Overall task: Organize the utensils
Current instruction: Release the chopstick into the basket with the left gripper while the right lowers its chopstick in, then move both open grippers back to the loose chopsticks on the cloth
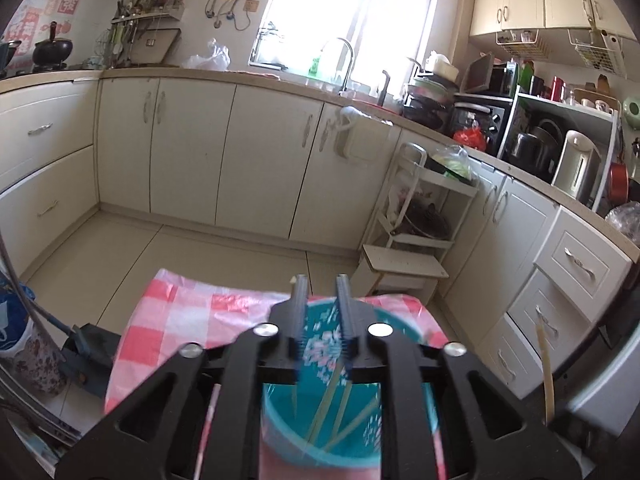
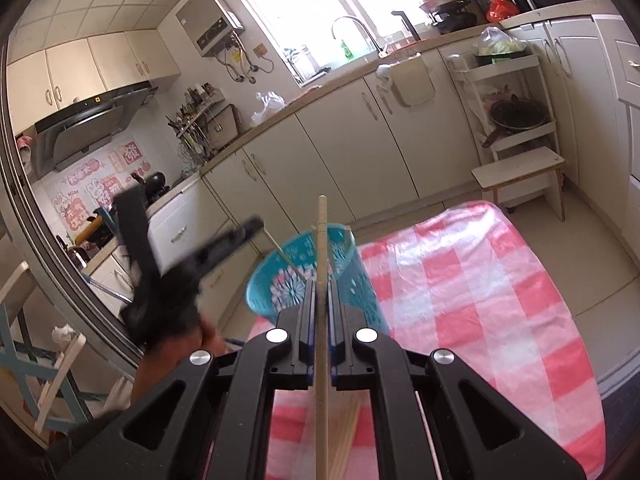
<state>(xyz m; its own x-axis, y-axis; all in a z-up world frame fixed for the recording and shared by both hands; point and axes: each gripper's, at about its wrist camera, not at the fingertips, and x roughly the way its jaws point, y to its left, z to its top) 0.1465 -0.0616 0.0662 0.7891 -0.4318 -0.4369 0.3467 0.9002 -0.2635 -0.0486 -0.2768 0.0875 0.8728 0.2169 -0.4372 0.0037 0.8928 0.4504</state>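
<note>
Chopstick [image 2: 321,280] stands clamped upright in the right tongs [image 2: 321,292] beside the teal holder [image 2: 280,280]; left tongs [image 1: 322,300] hover parted, empty, above that holder on the checked desk [image 2: 480,280].

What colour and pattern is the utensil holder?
Teal with a white-and-pink floral print; the utensil holder shows best in the right wrist view.

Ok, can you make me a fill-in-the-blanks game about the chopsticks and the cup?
1. The right gripper is shut on one ____.
2. The cup holding chopsticks is the colour ____.
3. The tablecloth has pink and ____ squares.
4. The left gripper is ____, hanging above the cup and holding nothing.

Missing words: chopstick; blue; white; open
</note>
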